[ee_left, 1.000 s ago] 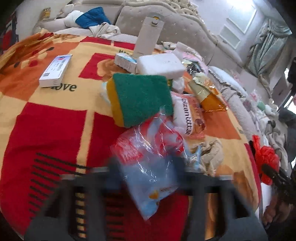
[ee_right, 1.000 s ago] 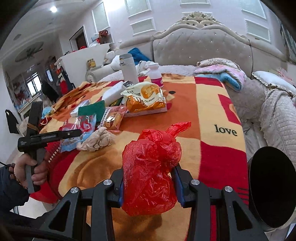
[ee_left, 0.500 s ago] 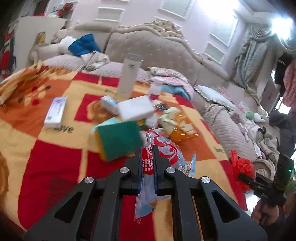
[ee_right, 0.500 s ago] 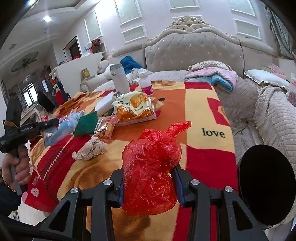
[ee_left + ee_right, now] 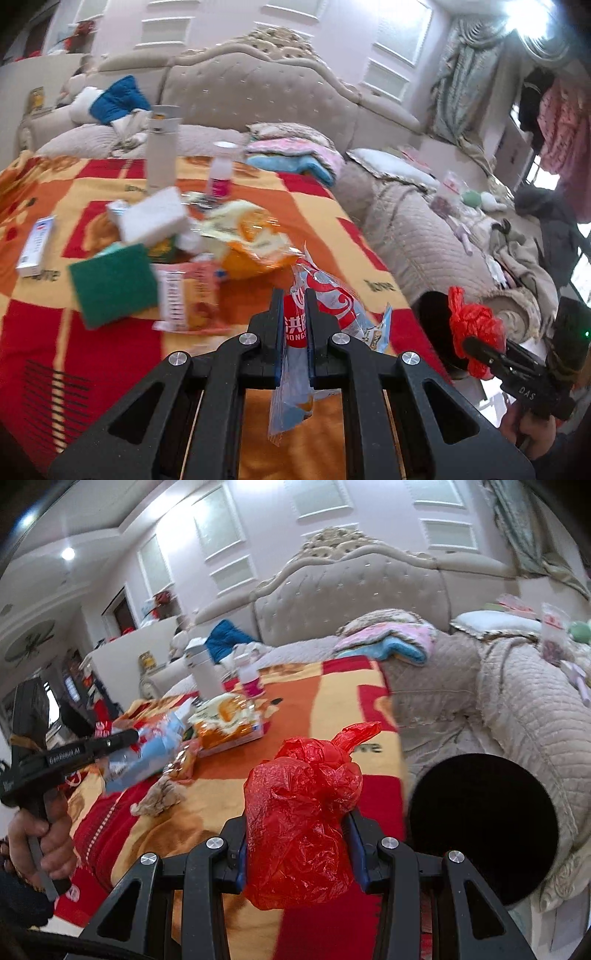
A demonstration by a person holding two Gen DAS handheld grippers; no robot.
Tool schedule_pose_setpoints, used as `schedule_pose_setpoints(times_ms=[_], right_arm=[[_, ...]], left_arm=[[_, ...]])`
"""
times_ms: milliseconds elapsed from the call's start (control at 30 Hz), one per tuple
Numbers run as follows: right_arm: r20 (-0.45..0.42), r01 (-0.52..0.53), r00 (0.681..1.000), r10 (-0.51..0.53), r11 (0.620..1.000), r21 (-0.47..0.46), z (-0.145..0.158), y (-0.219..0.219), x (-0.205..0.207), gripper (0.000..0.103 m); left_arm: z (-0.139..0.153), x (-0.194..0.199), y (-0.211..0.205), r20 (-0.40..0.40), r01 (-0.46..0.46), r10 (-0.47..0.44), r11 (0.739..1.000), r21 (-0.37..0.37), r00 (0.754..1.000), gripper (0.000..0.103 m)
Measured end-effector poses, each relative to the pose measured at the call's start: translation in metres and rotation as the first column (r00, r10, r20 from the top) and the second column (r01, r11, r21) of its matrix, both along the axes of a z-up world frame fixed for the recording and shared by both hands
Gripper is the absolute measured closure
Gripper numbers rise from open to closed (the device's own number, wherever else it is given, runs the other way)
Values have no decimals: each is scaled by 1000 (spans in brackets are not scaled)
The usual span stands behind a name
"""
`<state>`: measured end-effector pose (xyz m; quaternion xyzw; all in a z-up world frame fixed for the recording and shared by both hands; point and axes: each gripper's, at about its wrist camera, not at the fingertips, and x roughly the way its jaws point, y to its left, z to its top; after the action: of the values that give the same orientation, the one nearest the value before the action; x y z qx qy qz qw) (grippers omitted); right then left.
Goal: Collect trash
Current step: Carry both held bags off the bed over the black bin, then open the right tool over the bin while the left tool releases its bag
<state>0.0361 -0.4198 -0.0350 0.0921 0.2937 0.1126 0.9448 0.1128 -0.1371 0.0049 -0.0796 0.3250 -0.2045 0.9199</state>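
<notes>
Since a second ago your left gripper (image 5: 294, 325) has lifted the snack wrapper (image 5: 325, 306) clear of the blanket (image 5: 110, 354) and swung it toward the black bin (image 5: 484, 823); the right gripper (image 5: 297, 845) has closed on the bin too, which now fills more of its view.

Grip state: left jaws are pinched nearly together on the wrapper's red and white printed end, with its clear blue tail hanging loose below the fingers. Right jaws are clamped on both sides of the crumpled red plastic bag (image 5: 303, 816), which bulges above and below them.

Position: the bin's opening sits off the blanket's edge, against the quilted sofa (image 5: 517, 709). The red bag is just beside the bin's rim, on the blanket side. The wrapper is farther from the bin, over the blanket.

Advice for this step:
- Drop the red bag first; it is nearest. Carry it over the middle of the bin's opening before you release.
- Open the right jaws wide: crumpled film may cling to the pads.
- Pull the right gripper back from the bin before you bring the left in, so the two do not meet over the opening.
- Lead with the wrapper's hanging tail; it could catch on the rim.

Left near the bin on the blanket: a crumpled tissue (image 5: 159, 797), an orange snack bag (image 5: 251, 240), a green sponge (image 5: 114, 284).
</notes>
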Motion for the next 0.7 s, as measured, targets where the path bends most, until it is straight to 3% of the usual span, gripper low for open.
schedule_pose_setpoints(times_ms=[133, 267, 367, 533, 700], right_arm=[[-1, 117, 993, -117, 993, 8, 0, -32, -11, 63], [-46, 281, 959, -279, 959, 40, -8, -79, -20, 63], [-63, 350, 936, -346, 934, 70, -12, -106, -27, 63], [-87, 399, 916, -392, 912, 92, -19, -132, -29, 63], [-123, 419, 905, -406, 901, 108, -29, -141, -18, 63]], left_arm=[[1, 0, -48, 5, 87, -87, 996, 12, 996, 96], [2, 4, -101, 12, 177, -177, 984, 25, 984, 96], [2, 9, -145, 15, 245, -245, 969, 39, 969, 96], [-7, 24, -218, -6, 372, -373, 926, 69, 928, 96], [-23, 35, -259, -51, 418, -415, 906, 68, 908, 96]])
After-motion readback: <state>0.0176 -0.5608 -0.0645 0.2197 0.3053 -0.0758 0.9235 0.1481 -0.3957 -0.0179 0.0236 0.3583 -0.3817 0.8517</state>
